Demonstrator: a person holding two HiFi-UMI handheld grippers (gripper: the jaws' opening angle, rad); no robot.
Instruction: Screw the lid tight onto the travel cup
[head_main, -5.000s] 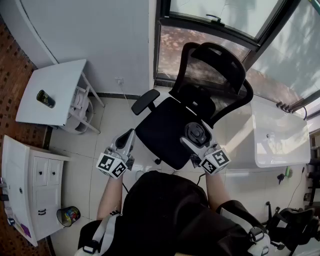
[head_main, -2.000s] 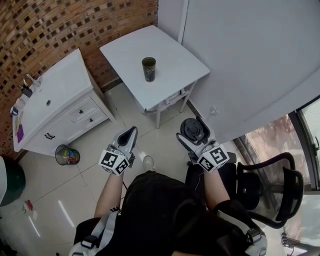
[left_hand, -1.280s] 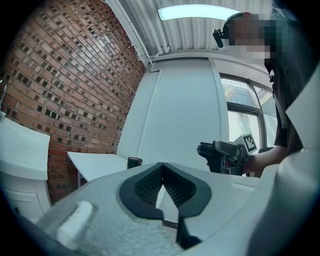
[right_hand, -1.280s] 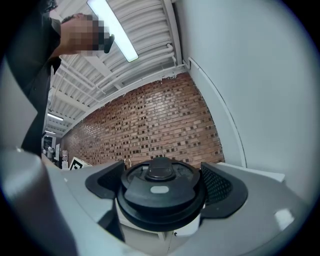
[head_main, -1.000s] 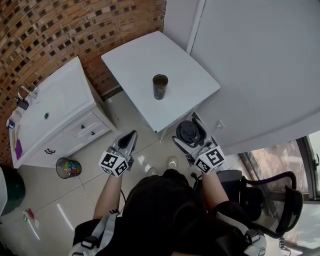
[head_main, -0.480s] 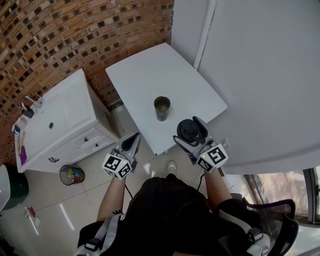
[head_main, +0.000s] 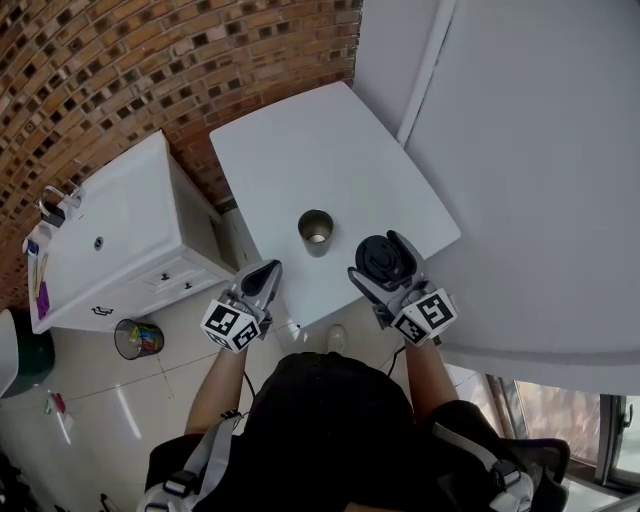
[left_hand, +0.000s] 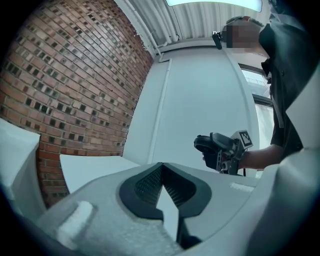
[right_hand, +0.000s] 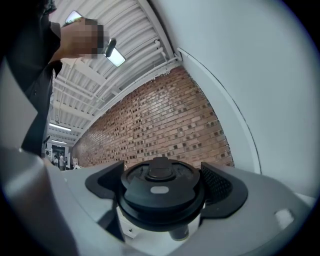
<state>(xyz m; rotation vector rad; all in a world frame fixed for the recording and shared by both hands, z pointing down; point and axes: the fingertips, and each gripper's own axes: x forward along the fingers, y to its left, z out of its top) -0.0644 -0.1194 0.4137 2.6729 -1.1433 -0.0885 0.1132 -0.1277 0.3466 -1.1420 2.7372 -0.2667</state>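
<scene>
The right gripper holds the black lid with its jaws spread wide, one on either side of the lid's rim. In the right gripper view, the lid fills the gap between the two ribbed pads, its round top and centre knob facing the camera. The pads press on its rim at 3 and 9 o'clock.

The left gripper carries nothing. In the left gripper view, its jaws are shut tight, tip against tip, with only air beyond them. The right gripper and its lid show at about 2 o'clock from them.

In the head view, the cup stands upright and uncovered on the white tabletop, near the edge closest to the person. Its open mouth faces up. The lid hangs just beside the cup, at about 4 o'clock from it and apart from it. The left gripper sits at about 7 o'clock from the cup, over the tabletop's near edge, also clear of it. Both grippers point toward the tabletop, with the cup between their lines.

A white cabinet stands at 9 o'clock from the tabletop, against the brick wall. A small bin sits on the floor at about 7 o'clock from the cabinet.
</scene>
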